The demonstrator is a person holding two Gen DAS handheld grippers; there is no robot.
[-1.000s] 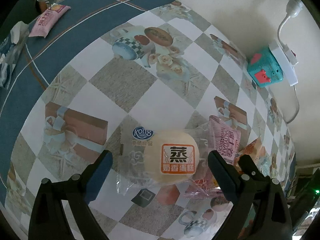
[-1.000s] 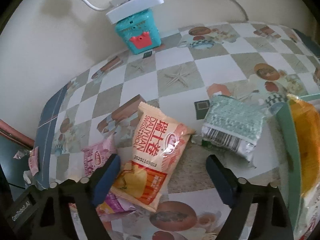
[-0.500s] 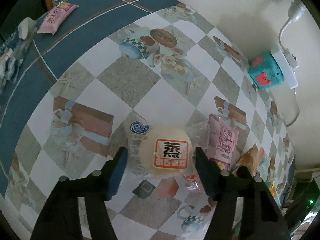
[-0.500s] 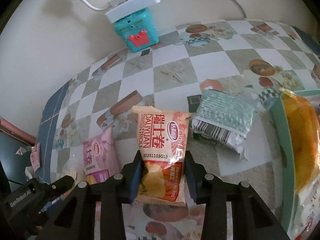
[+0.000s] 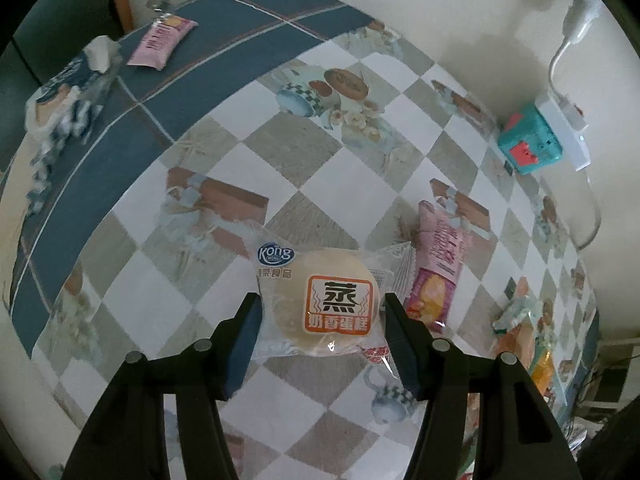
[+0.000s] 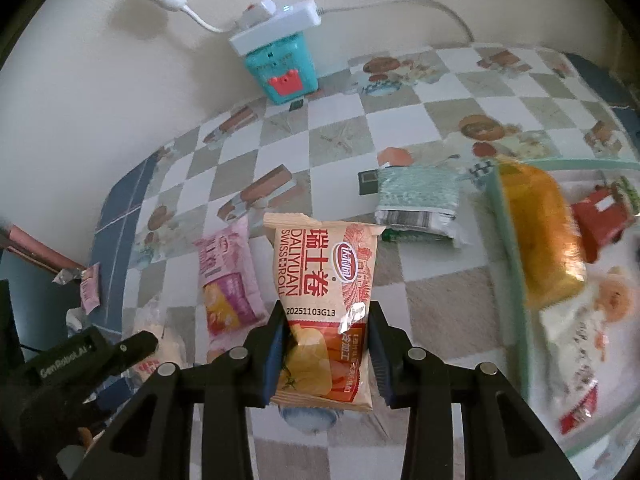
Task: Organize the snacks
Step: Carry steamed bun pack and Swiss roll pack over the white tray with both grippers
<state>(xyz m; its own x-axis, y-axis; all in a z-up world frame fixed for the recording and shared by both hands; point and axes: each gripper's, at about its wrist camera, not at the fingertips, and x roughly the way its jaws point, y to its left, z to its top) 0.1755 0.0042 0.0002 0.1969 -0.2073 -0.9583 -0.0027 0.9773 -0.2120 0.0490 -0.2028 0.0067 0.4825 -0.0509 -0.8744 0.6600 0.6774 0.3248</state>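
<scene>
Left gripper (image 5: 320,312): clamped on a round steamed cake in clear wrap (image 5: 324,304), jaws having just drawn in onto it; blue pads pressed against the cake's left and right edges.
Cake position: squarely between the pads, orange label facing up, wrapper ends spilling past both fingers, raised above the checked tablecloth (image 5: 280,160).
Beside the left fingers: pink snack packet (image 5: 438,264) flat on the cloth, just right of the cake.
Farther out: second pink packet (image 5: 162,42) on the blue border, far left.
Right gripper (image 6: 328,340): clenched on an orange Swiss-roll packet (image 6: 324,280); pads pinching its lower half.
Packet position: upright between the pads, top end sticking out beyond the fingertips, bottom edge free of the cloth.
Around the right fingers: silver-green packet (image 6: 418,204) lying beyond, to the right; green-rimmed tray (image 6: 508,264) with snacks at the far right, blurred.
By the wall: teal box (image 6: 282,70) under a white power strip (image 6: 276,26).
</scene>
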